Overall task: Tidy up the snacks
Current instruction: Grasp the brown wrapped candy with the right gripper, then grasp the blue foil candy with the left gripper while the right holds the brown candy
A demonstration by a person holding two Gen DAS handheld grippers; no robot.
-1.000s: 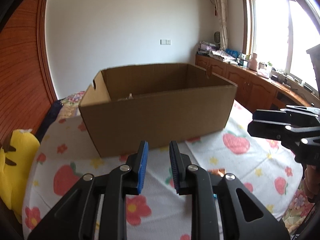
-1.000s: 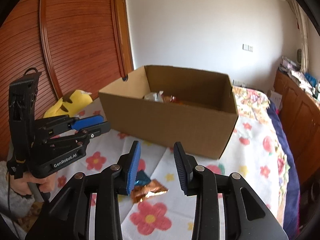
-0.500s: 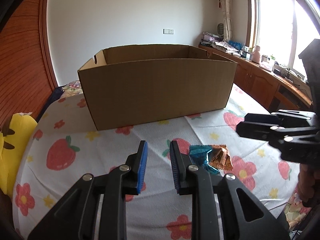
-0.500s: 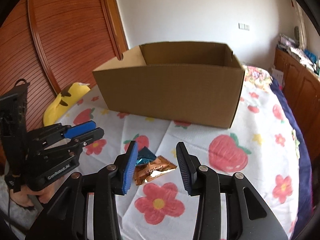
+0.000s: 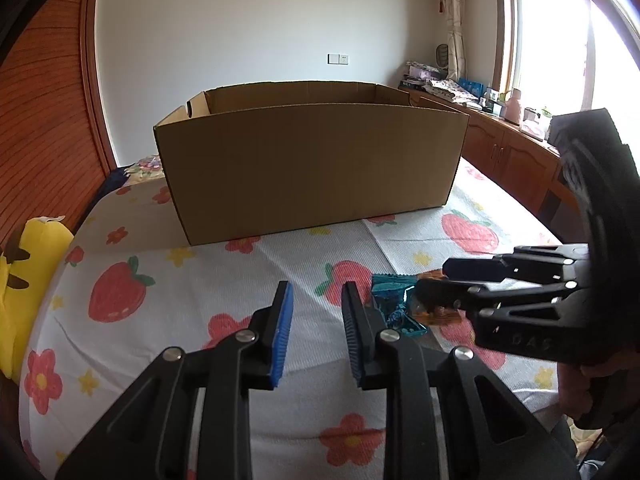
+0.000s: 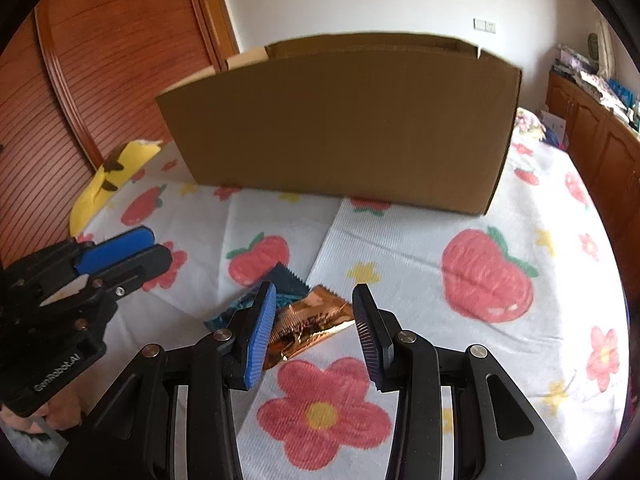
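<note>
Copper wrapper [image 6: 310,322] lies crosswise between open jaws.

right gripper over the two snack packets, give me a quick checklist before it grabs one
1. Right gripper open: ok, its fingers stand apart with nothing between them.
2. Target in line: ok, the orange packet lies on the cloth between the fingers.
3. Only one packet in the grab: not ok, the teal packet touches or overlaps the orange one at the left finger.
4. Left gripper out of the way: cannot tell, it is open and empty, close beside the packets.
5. Cardboard box ready to take the snack: ok, top open, standing just behind the packets.
6. Room inside the box: cannot tell, its near wall hides the inside.
</note>
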